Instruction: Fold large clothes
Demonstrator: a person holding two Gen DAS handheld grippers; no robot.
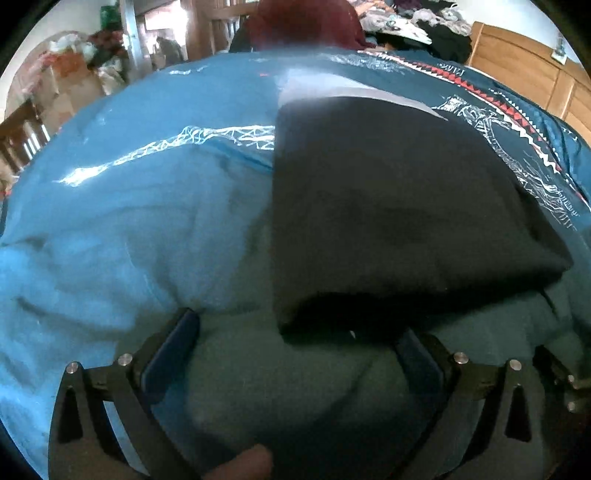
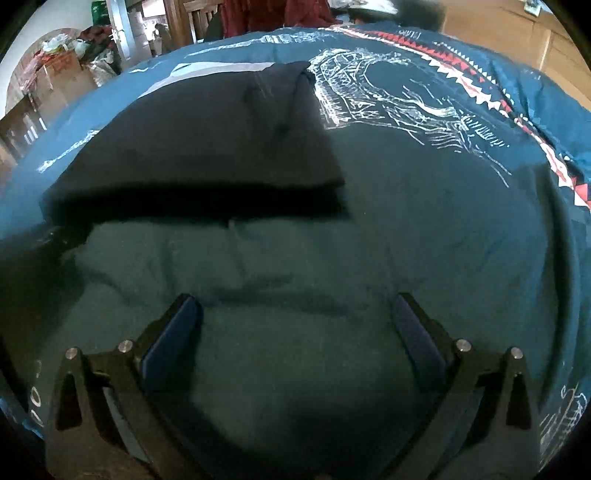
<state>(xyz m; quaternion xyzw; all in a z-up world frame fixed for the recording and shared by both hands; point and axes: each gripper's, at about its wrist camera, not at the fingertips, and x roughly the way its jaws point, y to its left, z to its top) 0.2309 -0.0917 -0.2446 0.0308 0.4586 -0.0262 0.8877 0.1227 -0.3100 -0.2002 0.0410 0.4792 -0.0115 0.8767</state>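
Note:
A black garment [image 1: 399,218] lies folded into a flat rectangle on a teal patterned bedspread [image 1: 140,221]. In the left wrist view its near corner lies just ahead of my left gripper [image 1: 299,332], which stands open over the cover with nothing between its fingers. The right wrist view shows the same black garment [image 2: 207,147] farther off, ahead and to the left. My right gripper [image 2: 295,314] is open over bare bedspread [image 2: 424,221], well short of the garment's near edge.
The bedspread carries white line drawings [image 2: 388,99] and a red and white zigzag band [image 2: 517,107]. A dark red cloth [image 1: 306,22] and a pile of mixed clothes [image 1: 424,22] lie at the far edge. Wooden furniture [image 1: 524,62] stands at the right, cluttered boxes [image 1: 74,74] at the left.

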